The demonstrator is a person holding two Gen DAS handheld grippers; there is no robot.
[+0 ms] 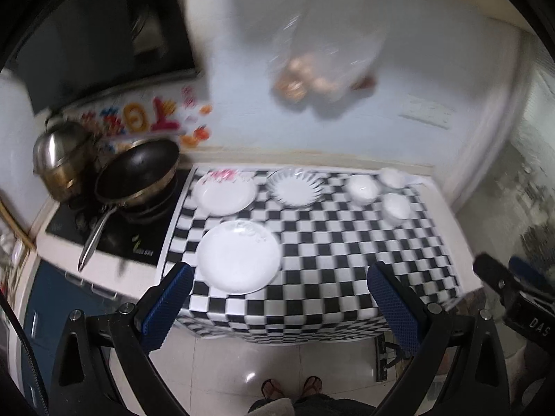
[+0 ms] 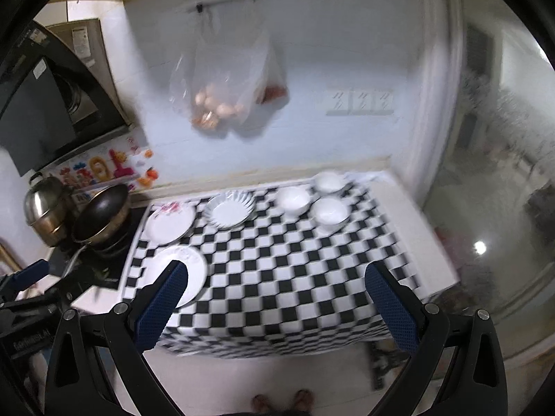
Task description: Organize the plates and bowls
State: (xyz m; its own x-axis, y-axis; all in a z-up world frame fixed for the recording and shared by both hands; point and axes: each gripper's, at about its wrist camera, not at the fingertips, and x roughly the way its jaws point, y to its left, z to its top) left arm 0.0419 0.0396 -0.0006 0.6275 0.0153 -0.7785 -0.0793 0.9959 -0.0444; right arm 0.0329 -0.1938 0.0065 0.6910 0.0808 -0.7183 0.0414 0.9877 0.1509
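Observation:
On the black-and-white checked table (image 1: 329,260) lie three white plates: a large plain one (image 1: 238,257) at front left, a pink-flowered one (image 1: 224,192) behind it, and a fluted one (image 1: 295,187) at the back middle. Three white bowls (image 1: 362,189) (image 1: 393,176) (image 1: 397,206) stand at the back right. The same plates (image 2: 180,274) (image 2: 170,222) (image 2: 229,212) and bowls (image 2: 294,200) (image 2: 329,182) (image 2: 330,212) show in the right wrist view. My left gripper (image 1: 279,298) and right gripper (image 2: 275,298) are both open and empty, held above the table's front edge.
A black wok (image 1: 137,173) and a steel pot (image 1: 62,157) sit on the stove left of the table. A plastic bag of eggs (image 1: 312,69) hangs on the back wall. The right gripper's body (image 1: 517,294) shows at the right edge. Tiled floor and my feet (image 1: 291,386) are below.

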